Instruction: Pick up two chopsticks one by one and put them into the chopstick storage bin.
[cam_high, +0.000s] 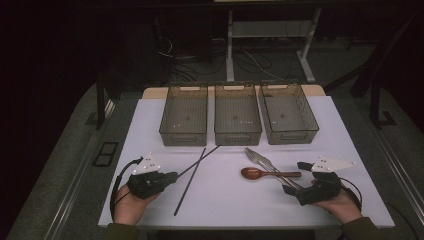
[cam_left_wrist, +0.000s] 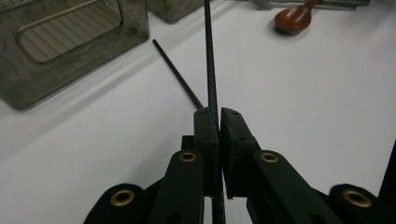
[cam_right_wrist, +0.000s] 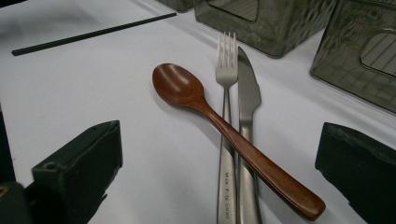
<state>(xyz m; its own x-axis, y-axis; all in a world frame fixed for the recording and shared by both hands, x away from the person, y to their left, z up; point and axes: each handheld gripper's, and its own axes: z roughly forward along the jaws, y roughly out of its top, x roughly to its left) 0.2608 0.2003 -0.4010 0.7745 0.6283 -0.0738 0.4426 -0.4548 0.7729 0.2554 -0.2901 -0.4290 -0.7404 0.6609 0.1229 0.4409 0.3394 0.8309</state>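
Three grey mesh bins stand in a row at the far side of the white bench (cam_high: 150, 125), the left bin (cam_high: 183, 115), the middle bin (cam_high: 237, 115) and the right bin (cam_high: 289, 114), and as far as the high view shows, none holds any cutlery, so the sorting looks barely begun. The left tongs (cam_high: 172, 176) are clamped tight on one black chopstick (cam_high: 200, 159); the left gripper view shows the stick (cam_left_wrist: 211, 60) pinched between the two jaws and running forward from them, its far end pointing toward the gap between the left and middle bins. Its mate, the second chopstick (cam_high: 189, 182), lies flat on the bench, crossing under the held one. The right tongs (cam_high: 295, 186) stand wide open with nothing between the jaws, resting near the handles of the remaining pieces: a wooden spoon (cam_right_wrist: 224, 126) lies slantwise across a steel fork (cam_right_wrist: 226, 140) and a steel knife (cam_right_wrist: 247, 135), which lie side by side touching. By my reading, one stick is in hand but not yet delivered, and the other chopstick, spoon, fork and knife are all left to place.
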